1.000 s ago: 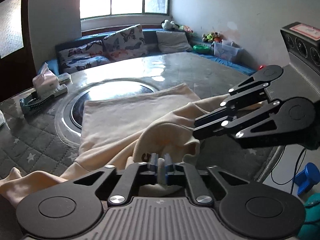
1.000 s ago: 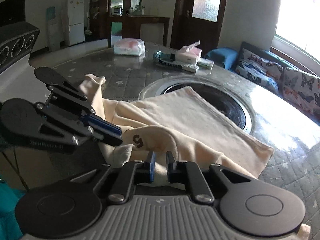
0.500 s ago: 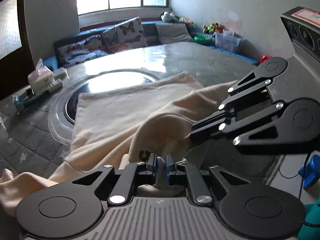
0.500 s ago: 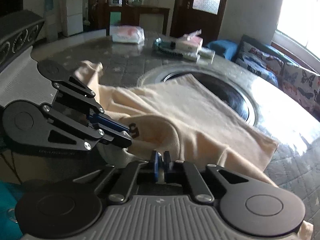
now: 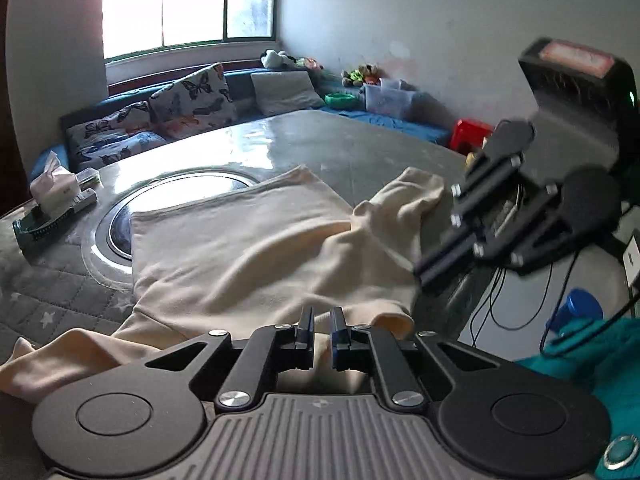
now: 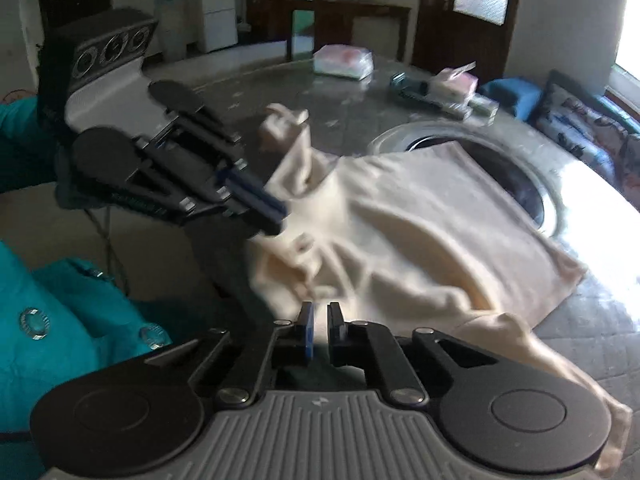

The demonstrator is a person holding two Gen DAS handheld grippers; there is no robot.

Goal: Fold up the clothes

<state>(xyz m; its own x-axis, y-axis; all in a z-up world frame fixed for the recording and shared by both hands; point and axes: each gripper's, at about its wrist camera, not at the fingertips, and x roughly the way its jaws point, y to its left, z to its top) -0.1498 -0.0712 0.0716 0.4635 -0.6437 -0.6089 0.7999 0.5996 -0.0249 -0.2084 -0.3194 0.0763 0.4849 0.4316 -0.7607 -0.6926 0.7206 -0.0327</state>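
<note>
A cream sweatshirt lies spread on the round grey table, one sleeve trailing left and one bunched at the right. It also shows in the right wrist view. My left gripper sits at the garment's near edge, jaws slightly apart, nothing between them; it appears blurred in the right wrist view. My right gripper is also slightly open and empty at the near edge; it shows in the left wrist view.
A glass turntable sits mid-table under the garment. A tissue box and a green tool lie at the left. A pink packet lies at the far side. Teal clothing is near. A speaker stands right.
Both grippers have let go of the sweatshirt and drawn back toward the table's edge. The lifted fold has dropped and the garment lies flatter.
</note>
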